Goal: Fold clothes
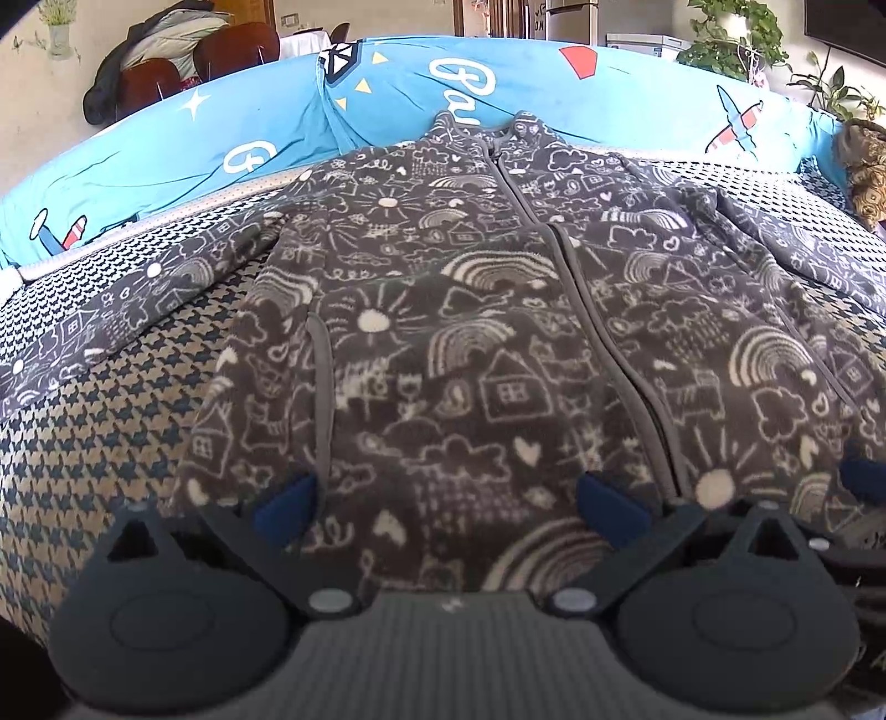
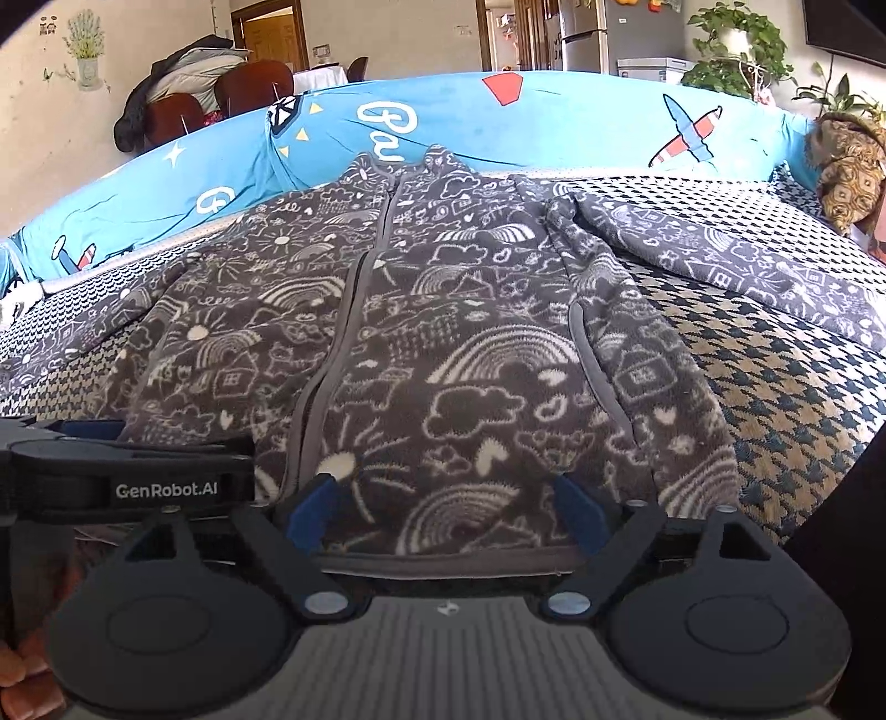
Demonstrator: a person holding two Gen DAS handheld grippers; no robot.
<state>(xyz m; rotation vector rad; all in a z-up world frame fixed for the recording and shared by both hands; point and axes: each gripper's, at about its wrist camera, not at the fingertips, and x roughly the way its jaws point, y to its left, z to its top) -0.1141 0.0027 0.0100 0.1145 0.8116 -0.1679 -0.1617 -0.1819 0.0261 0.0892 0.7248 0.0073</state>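
Note:
A dark grey fleece jacket (image 1: 443, 332) with white doodles lies flat and zipped on a houndstooth cover (image 1: 111, 399), its collar pointing away and its sleeves spread to both sides. My left gripper (image 1: 448, 507) stands open over the left half of the hem, blue pads wide apart, with fabric lying between them but not pinched. My right gripper (image 2: 446, 512) is open too, over the jacket (image 2: 443, 360) hem (image 2: 443, 562) just right of the zip. In the right wrist view the left gripper (image 2: 127, 487) sits close on the left. A hand shows at that view's bottom left corner.
A blue cartoon-print cover (image 1: 277, 127) rises behind the collar. A brown patterned cushion (image 2: 847, 171) sits at the far right. Behind are chairs piled with coats (image 2: 188, 83), potted plants (image 2: 736, 50) and a fridge (image 2: 587, 33). Bare houndstooth cover (image 2: 775, 399) lies right of the jacket.

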